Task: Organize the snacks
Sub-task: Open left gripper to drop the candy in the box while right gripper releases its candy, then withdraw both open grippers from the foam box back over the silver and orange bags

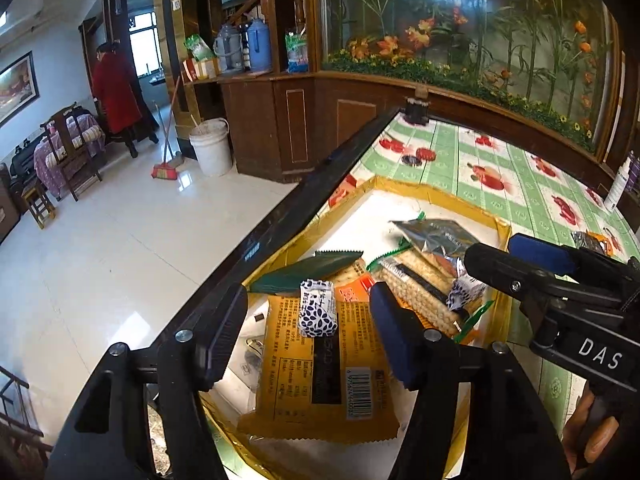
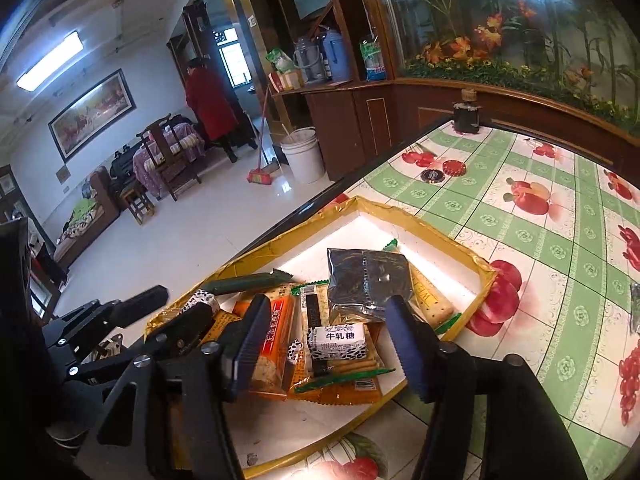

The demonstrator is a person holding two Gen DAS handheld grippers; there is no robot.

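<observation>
A gold-rimmed white tray (image 1: 436, 194) (image 2: 404, 206) on the table holds several snacks. A white-and-navy nougat candy (image 1: 317, 307) lies on an orange packet (image 1: 320, 364). Beside them are cracker packs (image 1: 420, 288), a silver pouch (image 1: 434, 234) (image 2: 366, 282) and a dark green wrapper (image 1: 308, 270). A second nougat candy (image 2: 338, 343) shows in the right wrist view. My left gripper (image 1: 308, 332) is open over the first candy, holding nothing. My right gripper (image 2: 328, 344) is open over the second candy; it also shows in the left wrist view (image 1: 500, 258).
The table (image 2: 520, 240) has a green checked cloth with fruit prints and a black edge (image 1: 320, 188) on the left. Loose wrappers (image 1: 592, 242) lie on the cloth at right. A small dark jar (image 2: 466, 116) stands at the far corner. A wooden cabinet with flowers stands behind.
</observation>
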